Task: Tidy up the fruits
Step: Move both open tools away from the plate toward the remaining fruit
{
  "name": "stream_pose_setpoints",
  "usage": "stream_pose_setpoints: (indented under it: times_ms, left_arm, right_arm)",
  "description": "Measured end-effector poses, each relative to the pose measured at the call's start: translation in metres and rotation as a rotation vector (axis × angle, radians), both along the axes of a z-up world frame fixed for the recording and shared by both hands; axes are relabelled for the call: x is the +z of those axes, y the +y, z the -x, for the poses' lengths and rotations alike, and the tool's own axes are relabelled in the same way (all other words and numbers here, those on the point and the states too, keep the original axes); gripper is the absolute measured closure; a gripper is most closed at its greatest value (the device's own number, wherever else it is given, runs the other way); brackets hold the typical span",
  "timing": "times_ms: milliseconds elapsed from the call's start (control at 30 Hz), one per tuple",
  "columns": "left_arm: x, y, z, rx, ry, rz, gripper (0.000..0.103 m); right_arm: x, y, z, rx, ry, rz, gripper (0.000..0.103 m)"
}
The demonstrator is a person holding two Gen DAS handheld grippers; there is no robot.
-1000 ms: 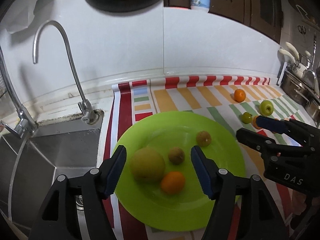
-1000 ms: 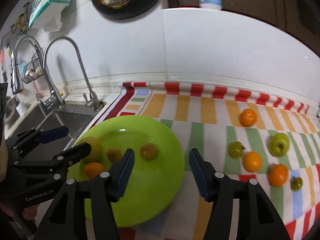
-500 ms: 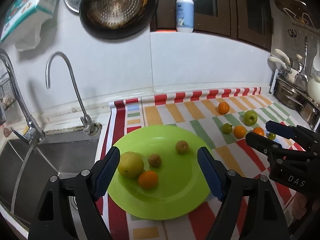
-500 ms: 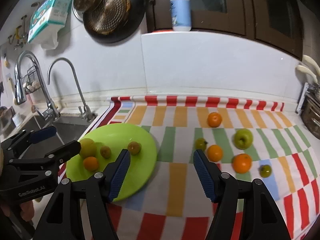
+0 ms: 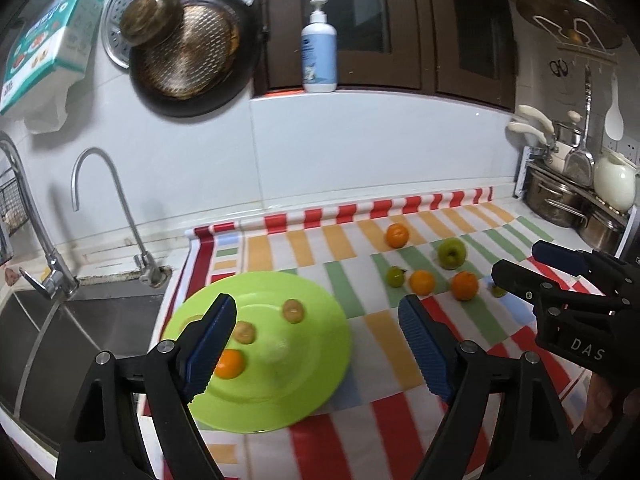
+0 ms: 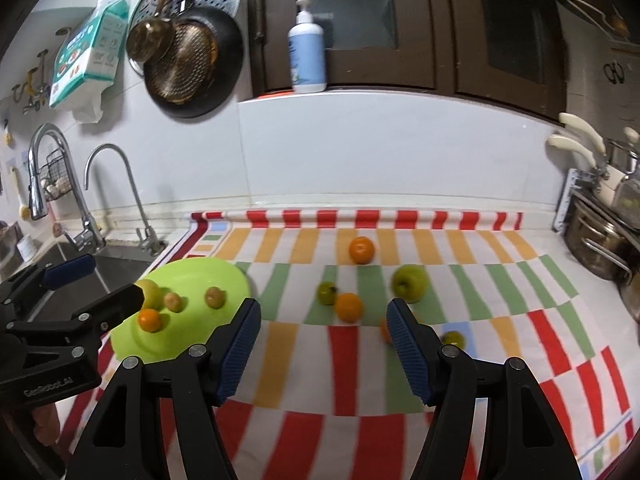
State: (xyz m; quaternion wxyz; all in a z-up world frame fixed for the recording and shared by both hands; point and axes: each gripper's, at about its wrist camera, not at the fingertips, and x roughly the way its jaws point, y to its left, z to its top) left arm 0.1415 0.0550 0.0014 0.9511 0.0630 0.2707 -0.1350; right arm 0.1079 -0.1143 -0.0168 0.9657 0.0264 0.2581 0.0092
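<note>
Four fruits on green plate [image 5: 320, 344]; six loose on striped cloth [image 6: 304, 364]. Left gripper [image 5: 316, 344], right gripper [image 6: 322, 344]: fingers spread wide, empty. Task under half done.

The worktop [image 6: 568, 240] carries a striped cloth [image 6: 304, 364] that runs from beside the sink to the pots at the right. On the cloth's left end lies a green plate [image 6: 224, 276]. To its right, straight on the cloth, lie three oranges, a green apple [image 6: 409, 282] and two small green fruits.
</note>
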Motion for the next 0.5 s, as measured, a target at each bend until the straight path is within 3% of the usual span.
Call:
stream_pose_setpoints:
  times_ms: [500]
  left_arm:
    - [-0.006,-0.079,-0.001,-0.101,-0.017,-0.013,0.02]
  right_arm:
    - [-0.006,-0.07,0.011,-0.049,0.005,0.015,0.037]
